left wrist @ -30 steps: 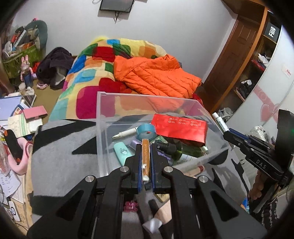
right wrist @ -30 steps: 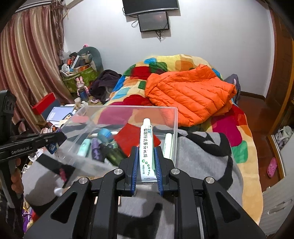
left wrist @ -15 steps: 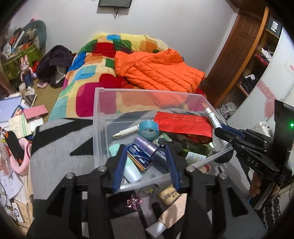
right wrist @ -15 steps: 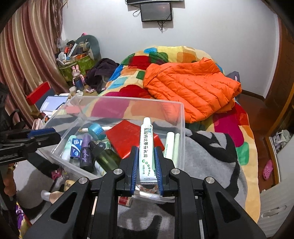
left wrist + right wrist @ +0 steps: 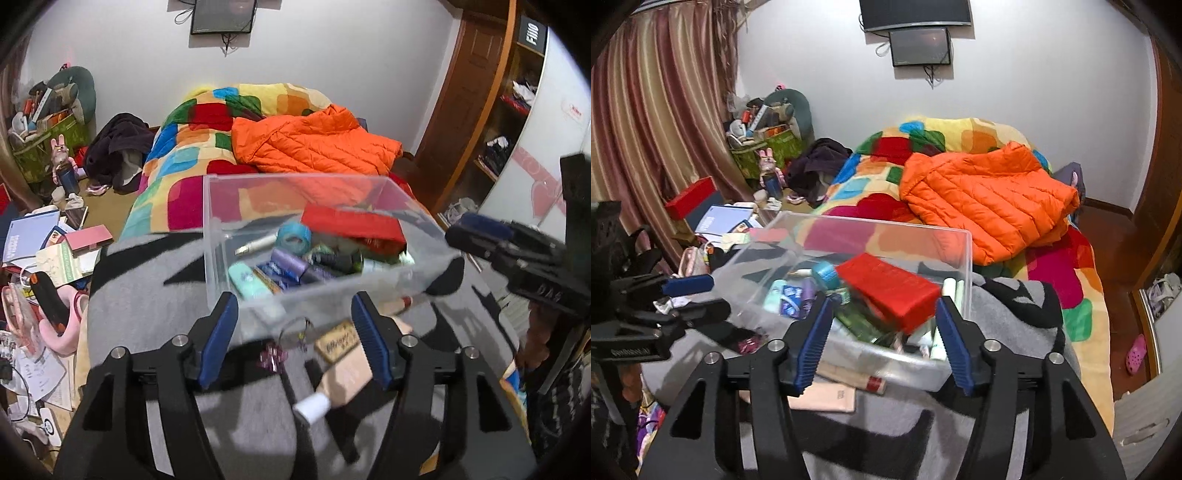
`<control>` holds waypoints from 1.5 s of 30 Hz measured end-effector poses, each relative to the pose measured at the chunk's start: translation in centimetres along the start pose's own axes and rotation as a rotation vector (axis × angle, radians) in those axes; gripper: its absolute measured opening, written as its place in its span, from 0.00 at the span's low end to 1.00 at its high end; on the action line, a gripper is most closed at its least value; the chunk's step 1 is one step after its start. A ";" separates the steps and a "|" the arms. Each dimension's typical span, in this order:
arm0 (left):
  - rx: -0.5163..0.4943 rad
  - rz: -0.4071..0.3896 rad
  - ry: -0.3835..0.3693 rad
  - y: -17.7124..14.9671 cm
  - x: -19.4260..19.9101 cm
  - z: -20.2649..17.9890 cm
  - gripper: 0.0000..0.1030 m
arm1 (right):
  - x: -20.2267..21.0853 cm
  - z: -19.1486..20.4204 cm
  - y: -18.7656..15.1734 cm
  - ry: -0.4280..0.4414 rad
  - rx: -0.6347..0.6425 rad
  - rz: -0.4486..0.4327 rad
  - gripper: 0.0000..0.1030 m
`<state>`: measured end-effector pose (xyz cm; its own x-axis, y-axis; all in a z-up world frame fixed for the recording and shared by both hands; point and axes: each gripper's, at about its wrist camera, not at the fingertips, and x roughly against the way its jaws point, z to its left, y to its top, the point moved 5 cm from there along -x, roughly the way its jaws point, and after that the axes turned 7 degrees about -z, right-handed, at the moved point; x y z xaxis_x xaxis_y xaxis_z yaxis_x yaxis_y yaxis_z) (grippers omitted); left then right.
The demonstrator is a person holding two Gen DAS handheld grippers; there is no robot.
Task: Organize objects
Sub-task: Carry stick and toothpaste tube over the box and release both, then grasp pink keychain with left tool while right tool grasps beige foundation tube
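Landmark: clear plastic bin (image 5: 221,236) (image 5: 964,258), sitting on the grey-and-black blanket (image 5: 147,295) (image 5: 1015,306) at the near end of the bed.

Left gripper (image 5: 295,332): jaws spread and opening, nothing between the pads. It hangs just in front of the bin's near wall, tilted down over the blanket.

Right gripper (image 5: 881,341): jaws spread and opening, nothing pinched. It sits at the bin's near edge, looking into it. From the left wrist view it shows at the bin's right side (image 5: 480,236); from the right wrist view the left gripper shows at the bin's left side (image 5: 690,291).

Inside the bin:
- red box (image 5: 351,225) (image 5: 890,291), tilted, on top of the pile toward the bin's right half
- teal tape roll (image 5: 293,234) (image 5: 825,273), behind-left of the red box
- white pen-like stick (image 5: 258,244), along the back left
- mint tube (image 5: 245,282) (image 5: 774,291), near left wall
- purple tube (image 5: 288,260) and blue packet (image 5: 790,297), middle
- dark green bottle (image 5: 860,325), under the red box
- white tubes (image 5: 951,288), against the right wall

Outside the bin, on the blanket just in front of its near wall:
- beige tube with white cap (image 5: 343,376) (image 5: 823,397)
- tan eraser-like block (image 5: 338,341), touching that tube
- pink trinket on a ring (image 5: 273,356) (image 5: 748,345)
- slim tube with red band (image 5: 402,302) (image 5: 857,380), right against the bin's base

Behind the bin: orange puffer jacket (image 5: 314,144) (image 5: 986,199) on the multicoloured quilt (image 5: 192,147) (image 5: 1060,269). Left wrist view is motion-blurred up close; labels unreadable.
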<state>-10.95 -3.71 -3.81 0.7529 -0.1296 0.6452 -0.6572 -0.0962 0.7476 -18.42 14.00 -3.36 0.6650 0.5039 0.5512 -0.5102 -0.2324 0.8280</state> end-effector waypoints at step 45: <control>0.016 0.133 0.025 -6.6 -2.2 2.0 0.54 | -0.9 7.1 -12.3 -0.074 -0.076 0.230 0.80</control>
<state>-8.38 -4.76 -10.45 0.6596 -0.1173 0.7424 -0.7516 -0.0958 0.6526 -8.83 10.51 -13.29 0.5632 0.3820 0.7327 -0.6904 -0.2696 0.6713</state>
